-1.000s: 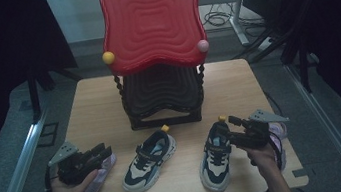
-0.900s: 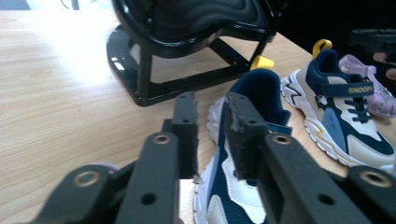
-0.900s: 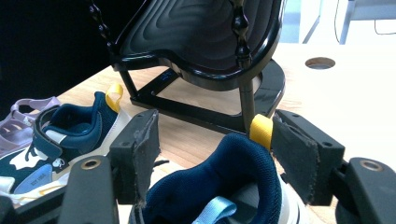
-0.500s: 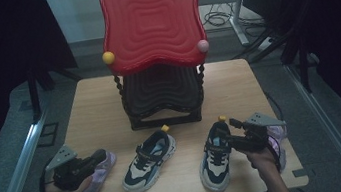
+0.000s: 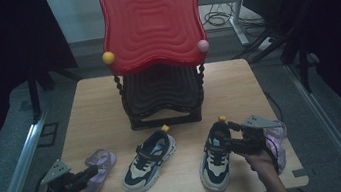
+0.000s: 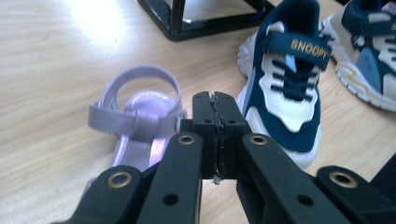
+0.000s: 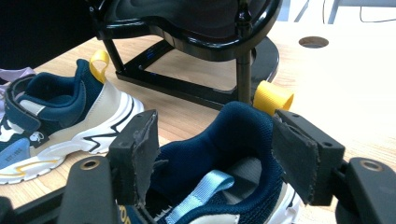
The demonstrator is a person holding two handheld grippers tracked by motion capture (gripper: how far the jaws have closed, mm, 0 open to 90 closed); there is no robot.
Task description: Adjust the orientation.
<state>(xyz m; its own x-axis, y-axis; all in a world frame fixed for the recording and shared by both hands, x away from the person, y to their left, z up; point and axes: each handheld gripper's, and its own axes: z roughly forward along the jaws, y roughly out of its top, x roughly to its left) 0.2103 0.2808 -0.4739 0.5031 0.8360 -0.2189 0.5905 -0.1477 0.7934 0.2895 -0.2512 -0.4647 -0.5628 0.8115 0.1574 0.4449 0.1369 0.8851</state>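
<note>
Sneaker heel between the right gripper's spread jaws

Right sneaker [image 5: 215, 154] lies on the table [image 5: 238, 86] in front of the black rack [image 5: 161, 95], its padded collar [image 7: 233, 135] between the right gripper's [image 7: 219, 149] pads, which stand apart from it, not clamping. Left gripper [image 6: 218, 122] is clenched on nothing, jaws pressed together just beside the lilac sandal [image 6: 140, 123], with the other sneaker [image 6: 289, 79] near.

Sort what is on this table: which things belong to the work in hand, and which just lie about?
In hand: left gripper, shut, at the left purple sandal; right gripper, jaws open around the heel of the right sneaker.
Lying about: middle sneaker, right purple sandal, shoe rack.
</note>
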